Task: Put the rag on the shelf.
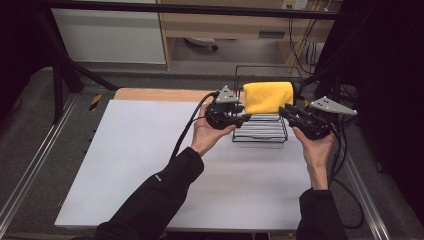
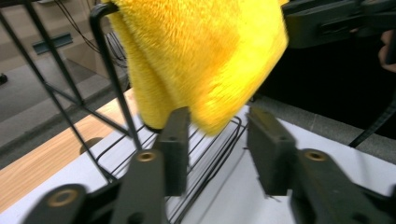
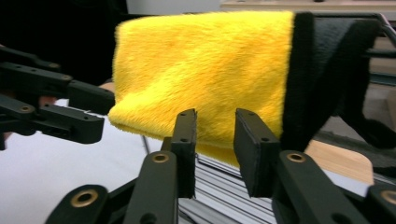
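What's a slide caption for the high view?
Yellow towel draped over wire rack, flanked by left gripper and right gripper.

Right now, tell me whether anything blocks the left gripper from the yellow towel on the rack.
Nothing visible does. The left gripper stands open just below the yellow towel, whose hanging edge reaches the gap between the jaws. The wire rack bar passes to one side, not between them.

The towel (image 1: 268, 97) draped over the wire rack (image 1: 260, 131) is bright yellow and fluffy, with a black part at its right end in the right gripper view. The rack is black wire, and both the left gripper (image 1: 239, 118) and right gripper (image 1: 288, 113) are black with grey three-cornered plates and brass-coloured rivets. The table (image 1: 125, 165) is pale grey-white with a light wooden far edge, and the person's sleeves (image 1: 150, 205) are black.
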The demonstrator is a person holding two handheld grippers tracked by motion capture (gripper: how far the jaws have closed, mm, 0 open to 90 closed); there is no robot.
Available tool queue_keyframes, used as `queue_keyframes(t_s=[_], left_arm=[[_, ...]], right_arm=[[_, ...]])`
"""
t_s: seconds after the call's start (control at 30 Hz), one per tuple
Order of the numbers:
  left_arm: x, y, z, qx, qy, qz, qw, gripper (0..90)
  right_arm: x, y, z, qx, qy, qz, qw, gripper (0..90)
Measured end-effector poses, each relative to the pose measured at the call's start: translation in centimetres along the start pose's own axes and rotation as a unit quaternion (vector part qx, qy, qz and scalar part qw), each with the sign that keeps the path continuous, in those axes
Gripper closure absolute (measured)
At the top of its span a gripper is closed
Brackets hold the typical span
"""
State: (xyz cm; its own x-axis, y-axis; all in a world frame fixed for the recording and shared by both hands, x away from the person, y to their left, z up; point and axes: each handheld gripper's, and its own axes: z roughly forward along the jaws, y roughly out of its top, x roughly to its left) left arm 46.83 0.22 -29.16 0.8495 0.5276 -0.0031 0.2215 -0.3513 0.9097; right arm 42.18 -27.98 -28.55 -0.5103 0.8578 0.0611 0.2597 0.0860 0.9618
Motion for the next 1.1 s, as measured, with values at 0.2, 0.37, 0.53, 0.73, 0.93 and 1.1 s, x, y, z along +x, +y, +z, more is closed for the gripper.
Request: queue_keyframes(t_s=[0.2,0.37,0.53,0.73,0.93,1.1], left_arm=[[0.3,-1.6,-2.0,0.022,0.008,-0.011,0.9997,38.4],[0.6,-4.0,-3.9,0.05,0.017,-0.016,0.9985,22.2],[1.6,-7.0,-6.0,0.063,0.034,-0.027,0.997,10.9],[3.0,-11.0,-8.9,0.068,0.059,-0.046,0.9949,6.5],[4.1,-15.2,-11.9,0.074,0.076,-0.063,0.9924,6.3],[4.8,-18.1,-14.3,0.074,0.095,-0.077,0.9898,6.9]], right_arm=[[1.3,0.0,-0.7,0.015,0.021,0.007,0.9996,47.9],[2.2,-1.2,-0.6,0.03,0.027,0.008,0.9991,33.8],[3.0,-2.7,-0.1,0.042,0.034,0.01,0.9985,19.9],[3.7,-4.7,0.5,0.045,0.052,0.014,0.9975,10.8],[4.1,-6.8,1.1,0.072,0.063,0.013,0.9953,5.3],[4.3,-8.8,1.3,0.085,0.072,0.024,0.9935,3.0]])
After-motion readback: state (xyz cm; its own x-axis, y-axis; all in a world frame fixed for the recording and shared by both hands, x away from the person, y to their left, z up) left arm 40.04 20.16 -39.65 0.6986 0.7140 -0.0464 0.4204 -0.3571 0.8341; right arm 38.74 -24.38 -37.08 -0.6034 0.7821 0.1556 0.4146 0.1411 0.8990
